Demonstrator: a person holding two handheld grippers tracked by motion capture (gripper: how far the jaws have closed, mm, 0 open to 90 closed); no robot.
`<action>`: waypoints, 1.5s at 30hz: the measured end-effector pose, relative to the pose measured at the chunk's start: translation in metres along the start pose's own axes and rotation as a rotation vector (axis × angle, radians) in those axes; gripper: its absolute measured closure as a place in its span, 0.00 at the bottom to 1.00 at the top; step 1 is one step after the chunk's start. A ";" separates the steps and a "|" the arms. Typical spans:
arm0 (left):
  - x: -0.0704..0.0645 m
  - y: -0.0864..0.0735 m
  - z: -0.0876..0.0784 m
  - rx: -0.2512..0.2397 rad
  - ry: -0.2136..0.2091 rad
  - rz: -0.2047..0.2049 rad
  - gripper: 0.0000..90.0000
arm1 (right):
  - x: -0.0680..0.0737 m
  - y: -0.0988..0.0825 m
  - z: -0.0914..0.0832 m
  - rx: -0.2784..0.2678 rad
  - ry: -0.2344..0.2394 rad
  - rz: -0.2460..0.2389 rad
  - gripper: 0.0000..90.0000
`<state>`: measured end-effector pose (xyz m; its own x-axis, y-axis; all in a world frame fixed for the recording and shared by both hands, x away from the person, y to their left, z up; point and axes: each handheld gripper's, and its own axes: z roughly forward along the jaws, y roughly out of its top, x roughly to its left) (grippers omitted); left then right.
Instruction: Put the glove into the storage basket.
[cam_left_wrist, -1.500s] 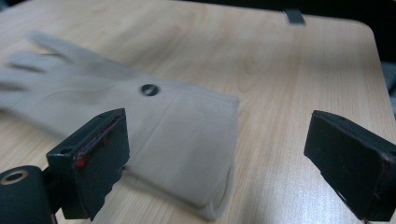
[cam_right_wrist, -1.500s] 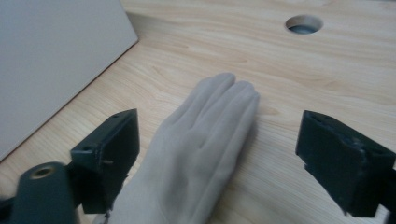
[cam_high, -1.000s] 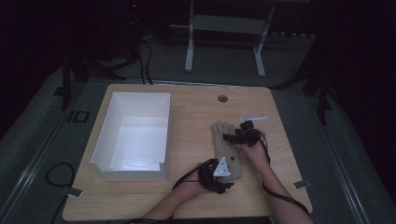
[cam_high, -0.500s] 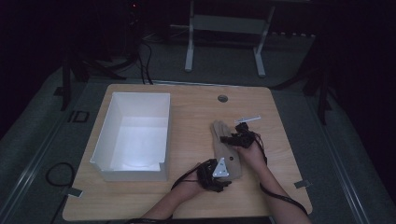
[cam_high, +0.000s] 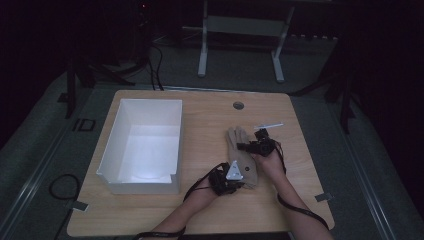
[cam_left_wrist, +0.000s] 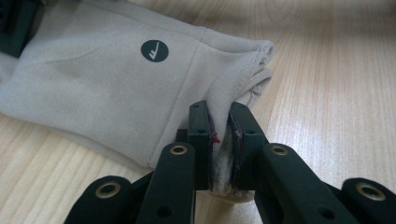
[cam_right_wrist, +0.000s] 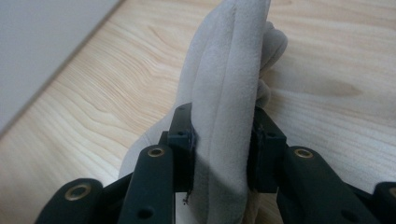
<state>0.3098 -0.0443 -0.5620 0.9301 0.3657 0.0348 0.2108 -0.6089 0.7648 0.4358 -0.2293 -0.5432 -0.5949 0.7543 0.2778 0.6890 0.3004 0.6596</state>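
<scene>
Though dim overhead, glove's (cam_left_wrist: 93, 79) round logo (cam_left_wrist: 154, 50).

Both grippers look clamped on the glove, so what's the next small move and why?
Probably lift both hands together a little, to raise the glove off the table. The left gripper pinches its cuff edge and the right gripper a thick fold, both having just closed. The glove lies beside the white box, a likely place for it.

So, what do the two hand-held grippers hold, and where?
Both grip the beige glove: left hand-held gripper on its cuff edge, right hand-held gripper on its bunched fingers.
</scene>
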 end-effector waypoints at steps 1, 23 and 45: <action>0.000 0.001 -0.001 0.001 0.000 -0.001 0.91 | 0.001 0.002 -0.003 -0.005 0.000 -0.004 0.74; 0.006 0.047 -0.057 -0.010 0.003 0.048 0.91 | 0.025 0.041 -0.065 -0.130 0.050 -0.004 0.74; 0.018 0.072 -0.126 -0.018 0.063 0.082 0.91 | 0.068 0.091 -0.094 -0.205 0.059 -0.072 0.74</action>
<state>0.3038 0.0076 -0.4253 0.9233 0.3585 0.1376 0.1286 -0.6263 0.7689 0.4190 -0.2057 -0.3982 -0.6666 0.6981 0.2614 0.5493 0.2229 0.8054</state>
